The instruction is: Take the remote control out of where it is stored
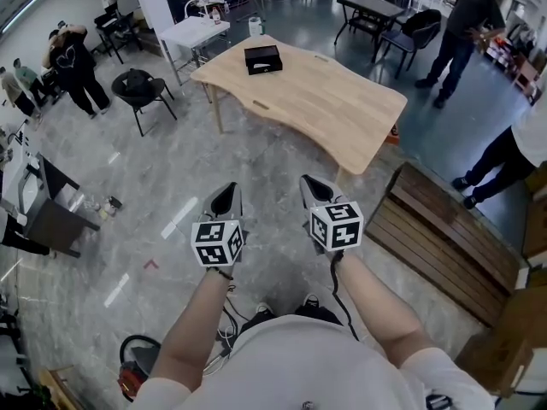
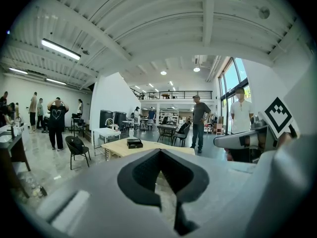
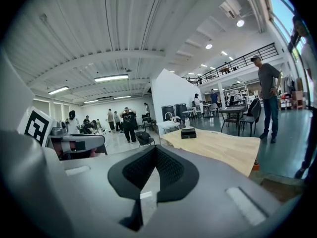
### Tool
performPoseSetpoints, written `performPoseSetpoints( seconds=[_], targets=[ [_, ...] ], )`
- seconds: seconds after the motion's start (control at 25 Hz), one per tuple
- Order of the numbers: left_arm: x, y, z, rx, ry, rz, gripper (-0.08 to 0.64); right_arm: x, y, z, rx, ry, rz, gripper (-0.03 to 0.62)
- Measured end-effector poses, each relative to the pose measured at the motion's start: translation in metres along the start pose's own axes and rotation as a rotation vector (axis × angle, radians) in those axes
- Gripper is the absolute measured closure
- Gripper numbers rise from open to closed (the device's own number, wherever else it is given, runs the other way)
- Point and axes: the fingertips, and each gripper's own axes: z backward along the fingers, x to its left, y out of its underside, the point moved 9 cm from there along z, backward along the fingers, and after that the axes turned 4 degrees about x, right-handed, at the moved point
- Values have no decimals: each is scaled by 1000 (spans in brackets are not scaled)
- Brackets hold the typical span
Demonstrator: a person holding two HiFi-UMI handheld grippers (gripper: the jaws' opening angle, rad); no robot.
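Pale wood makes up the desk (image 1: 333,109) out in the middle of the hall, and a black box (image 1: 262,59) lies flat on it near the far edge. The remote control itself cannot be made out from here.

The person stands well back from the desk on the grey stone floor (image 1: 162,178), both forearms stretched forward with a tool in each hand. The left claw (image 1: 226,196) has its two jaws pressed together with nothing between them; its own camera shows the dark pads meeting at the tip. The right claw (image 1: 318,190) is the same, jaws closed on each other and holding nothing. The two point ahead toward the desk, side by side but not touching, each with its marker cube (image 1: 218,243) sitting just ahead of the wrist.

A black chair (image 1: 141,88) stands on the floor to the left of the desk, and a small white table (image 1: 195,32) sits beyond that. A slatted wooden platform (image 1: 444,237) lies low on the person's right. A man in dark clothes (image 1: 461,24) stands past the desk's right end, and a few more people gather along the left wall.
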Motion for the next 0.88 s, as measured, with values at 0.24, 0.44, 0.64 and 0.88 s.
performPoseSetpoints(
  seconds=[0.24, 0.44, 0.64, 0.88],
  targets=[
    [-8, -3, -13, 7, -15, 4, 560, -18, -2, -6, 14, -8, -5, 566],
    [-16, 3, -27, 19, -32, 15, 560, -32, 0, -14, 22, -31, 4, 566],
    [-29, 1, -42, 20, -56, 20, 560, -54, -2, -20, 25, -55, 14, 566],
    [-37, -1, -55, 27, -97, 26, 560, -75, -5, -34, 34, -91, 14, 566]
  ],
)
